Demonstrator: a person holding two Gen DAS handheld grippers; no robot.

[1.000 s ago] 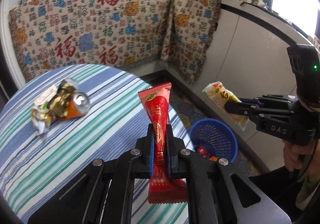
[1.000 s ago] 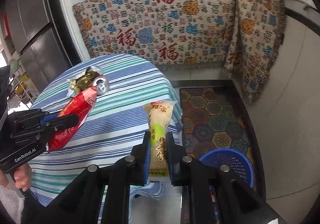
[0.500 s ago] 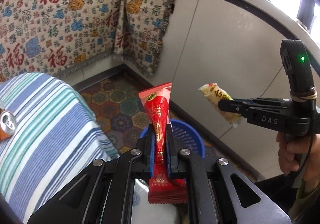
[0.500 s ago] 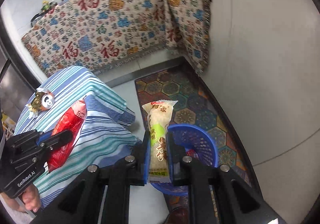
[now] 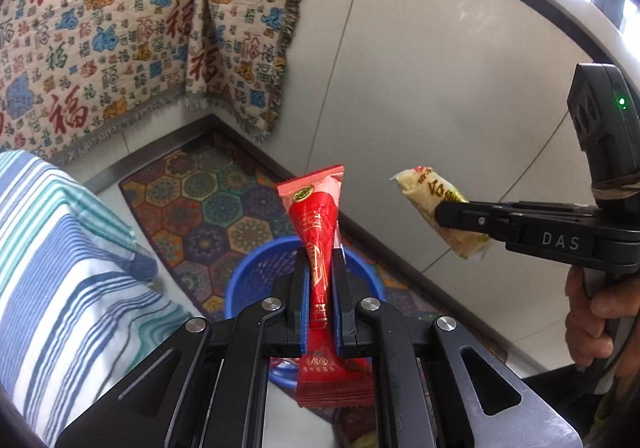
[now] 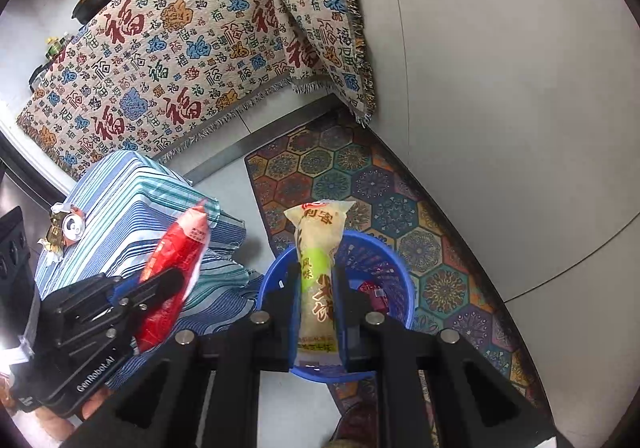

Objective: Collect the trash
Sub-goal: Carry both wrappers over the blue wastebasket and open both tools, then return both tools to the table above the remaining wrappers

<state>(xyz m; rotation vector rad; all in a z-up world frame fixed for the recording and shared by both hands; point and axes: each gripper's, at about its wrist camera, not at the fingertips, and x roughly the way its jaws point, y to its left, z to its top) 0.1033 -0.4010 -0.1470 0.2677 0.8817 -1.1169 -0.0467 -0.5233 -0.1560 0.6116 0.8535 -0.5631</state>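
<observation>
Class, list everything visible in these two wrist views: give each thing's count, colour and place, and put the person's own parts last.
red wrapper: 1, red, gripped upright above the basket
yellow wrapper: 1, pale yellow and green, gripped above the basket
basket: 1, blue, on the floor mat, some trash inside
can: 1, orange with silver top, on the table beside crumpled wrappers
table: 1, blue-striped cloth
mat: 1, multicoloured hexagons, floor
patterned cloth: 1, cream with red characters, draped over the counter
left gripper: 1, black
right gripper: 1, black
</observation>
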